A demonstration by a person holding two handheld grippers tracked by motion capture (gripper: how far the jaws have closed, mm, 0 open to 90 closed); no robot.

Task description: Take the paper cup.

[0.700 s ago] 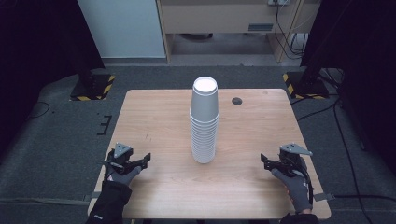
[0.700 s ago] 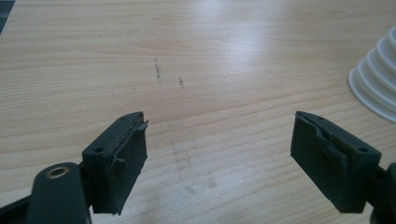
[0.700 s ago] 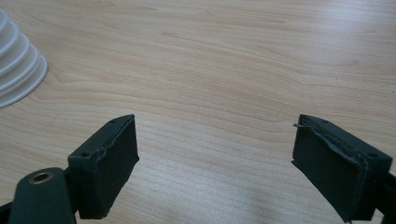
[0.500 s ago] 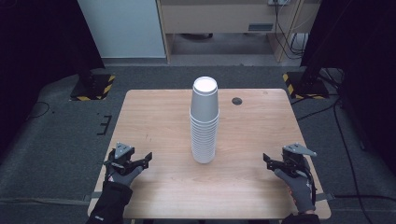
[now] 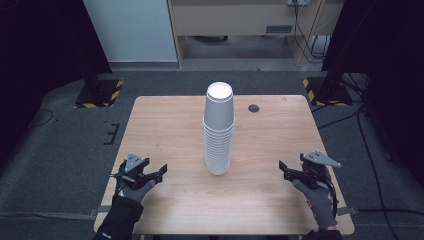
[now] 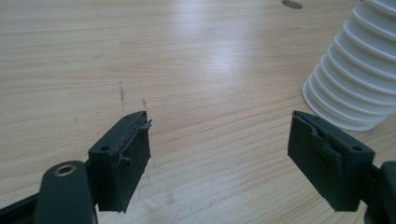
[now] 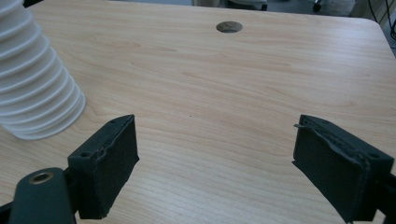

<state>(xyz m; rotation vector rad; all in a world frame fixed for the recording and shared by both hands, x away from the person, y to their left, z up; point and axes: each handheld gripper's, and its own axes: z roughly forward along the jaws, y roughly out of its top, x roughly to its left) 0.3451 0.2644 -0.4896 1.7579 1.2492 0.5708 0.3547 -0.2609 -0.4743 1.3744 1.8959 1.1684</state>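
A tall stack of white paper cups, upside down, stands in the middle of the wooden table. My left gripper rests open near the table's front left corner, well left of the stack. In the left gripper view the stack shows at the upper right, beyond the wide-apart jaws. My right gripper is open near the front right corner. The right gripper view has the stack at its upper left. Both grippers hold nothing.
A small dark round grommet sits in the tabletop behind and right of the stack, seen too as the grommet. Black-and-yellow striped stand bases flank the table on the grey floor.
Both hands have stayed almost still; the right gripper has shifted very slightly. The cup stack has not moved.
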